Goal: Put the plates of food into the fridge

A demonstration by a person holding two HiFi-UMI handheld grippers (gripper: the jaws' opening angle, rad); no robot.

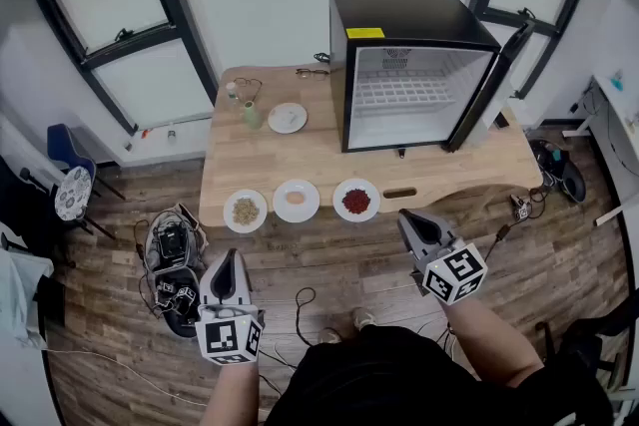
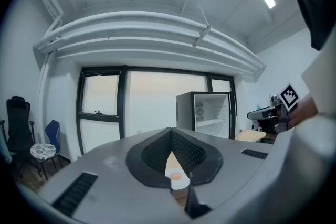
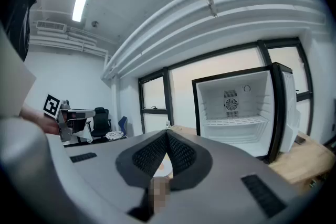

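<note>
Three white plates stand in a row along the wooden table's (image 1: pixel 429 170) near edge. The left plate (image 1: pixel 245 211) holds beige food, the middle plate (image 1: pixel 296 200) an orange piece, and the right plate (image 1: pixel 356 201) red food. Behind them is a black mini fridge (image 1: pixel 414 65) (image 3: pixel 241 107) (image 2: pixel 210 113), its door (image 1: pixel 504 65) swung open to the right and its white shelves bare. My left gripper (image 1: pixel 228 259) (image 2: pixel 170 131) hovers over the floor short of the table, shut and empty. My right gripper (image 1: pixel 409 217) (image 3: pixel 167 134) is near the table's front right edge, shut on nothing.
A fourth plate (image 1: pixel 288 118), a green bottle (image 1: pixel 251 115) and small items sit at the table's back left. A black bag (image 1: pixel 172 249) and cables lie on the wood floor to the left. A blue chair (image 1: pixel 62 150) and a stool (image 1: pixel 73 192) stand by the window wall.
</note>
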